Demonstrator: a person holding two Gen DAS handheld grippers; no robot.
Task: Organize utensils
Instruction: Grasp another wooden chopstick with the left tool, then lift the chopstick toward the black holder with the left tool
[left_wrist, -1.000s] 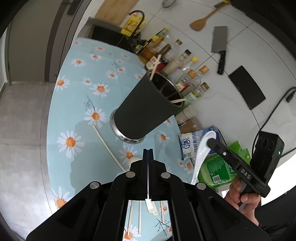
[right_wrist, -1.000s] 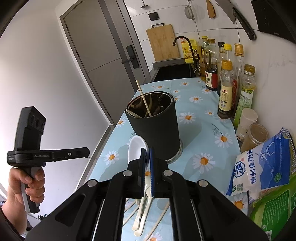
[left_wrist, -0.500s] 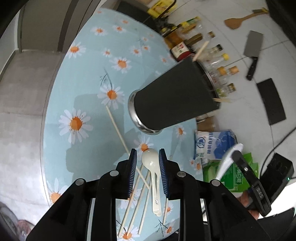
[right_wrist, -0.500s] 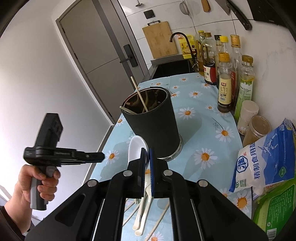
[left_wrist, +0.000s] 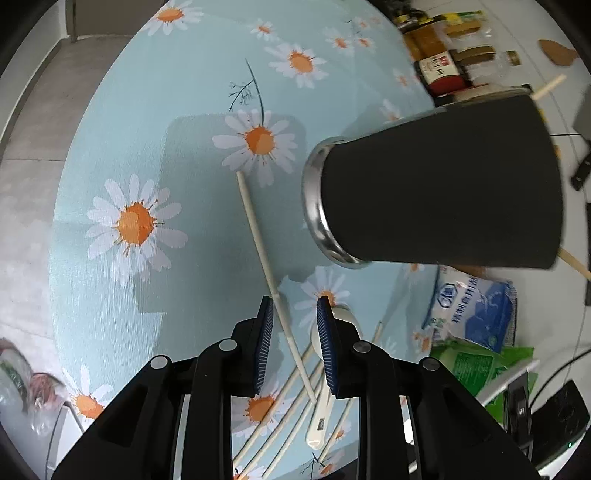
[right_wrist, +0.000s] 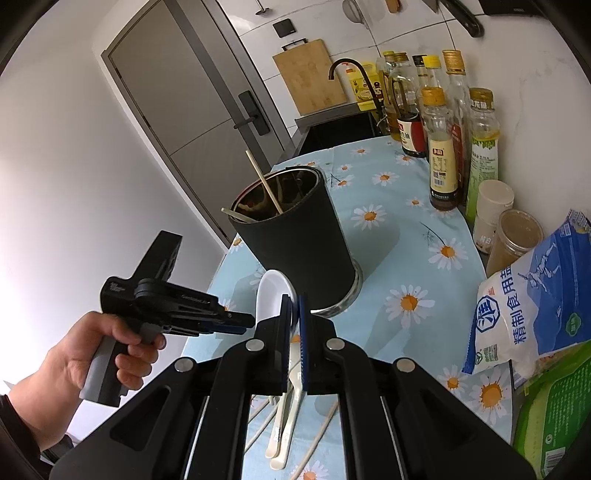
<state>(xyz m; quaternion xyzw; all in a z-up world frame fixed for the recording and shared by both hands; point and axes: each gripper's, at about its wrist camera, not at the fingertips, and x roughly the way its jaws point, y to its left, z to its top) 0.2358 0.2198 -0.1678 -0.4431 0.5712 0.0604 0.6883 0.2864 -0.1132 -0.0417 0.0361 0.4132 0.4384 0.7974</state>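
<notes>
On the daisy cloth (left_wrist: 155, 122), beside the black holder (left_wrist: 443, 184), loose chopsticks and a spoon (left_wrist: 325, 398) lie in a small heap. Left gripper (left_wrist: 294, 332) hangs low over that heap with its jaws spread, and one chopstick (left_wrist: 266, 254) runs up between the blue pads, its thick end under them and its thin end pointing past the holder's steel base. Whether a pad touches it yet cannot be told. Right gripper (right_wrist: 294, 325) is pinching a white spoon (right_wrist: 271, 295) by its handle, bowl up, just in front of the holder (right_wrist: 295, 243), which already has chopsticks leaning inside.

Judging by this, the step in hand is taking the chopstick. It would go best if the pads meet the stick square across, not at a slant, so it cannot roll or pivot, and if they close clear of the sticks crossing beneath, so only one comes up. A thin round stick slips easily; a firm pinch near the thick end should steady it.
</notes>
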